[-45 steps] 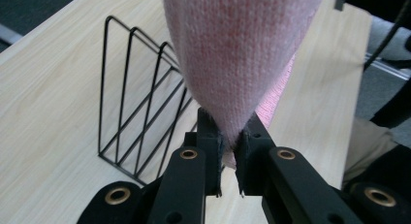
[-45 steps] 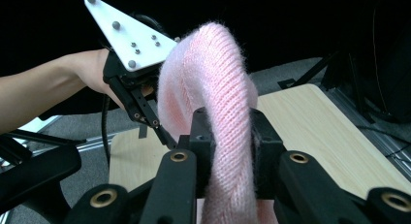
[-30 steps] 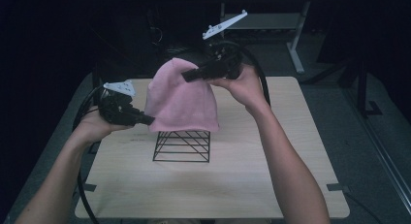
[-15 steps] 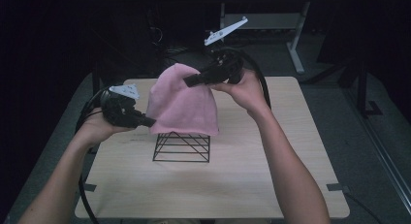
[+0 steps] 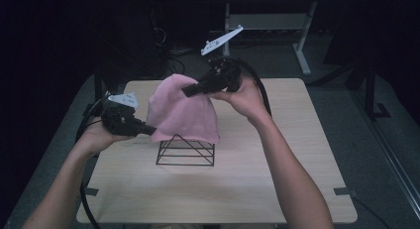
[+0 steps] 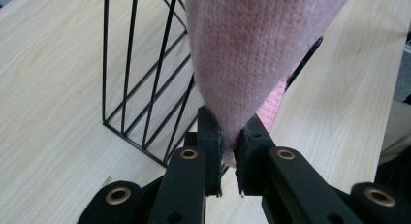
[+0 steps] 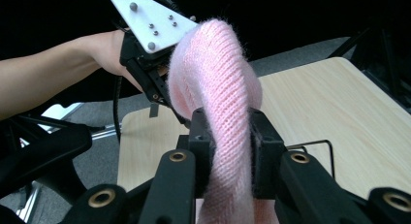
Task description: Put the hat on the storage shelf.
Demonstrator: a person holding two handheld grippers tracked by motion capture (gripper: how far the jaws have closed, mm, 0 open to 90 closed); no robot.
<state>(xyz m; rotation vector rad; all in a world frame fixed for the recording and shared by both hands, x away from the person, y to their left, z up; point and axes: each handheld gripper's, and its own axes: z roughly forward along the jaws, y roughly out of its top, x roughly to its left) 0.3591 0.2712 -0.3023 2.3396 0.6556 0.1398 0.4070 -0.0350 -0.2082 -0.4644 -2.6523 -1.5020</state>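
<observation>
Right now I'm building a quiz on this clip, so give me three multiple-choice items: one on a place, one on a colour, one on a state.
1. Where is the black wire rack?
A. on the wooden table
B. on the floor
C. in a hand

2. What colour is the knit hat?
A. blue
B. pink
C. green

3. How is the left hand-held gripper?
A. wide open
B. lying on the table
C. shut on the hat's edge

Answers: 1 A, its base rests on the tabletop; 2 B, pink knit shows in the high view; 3 C, its jaws pinch the hat's edge in the left gripper view.

Black hand-held gripper [image 5: 150, 131], brass rivets
</observation>
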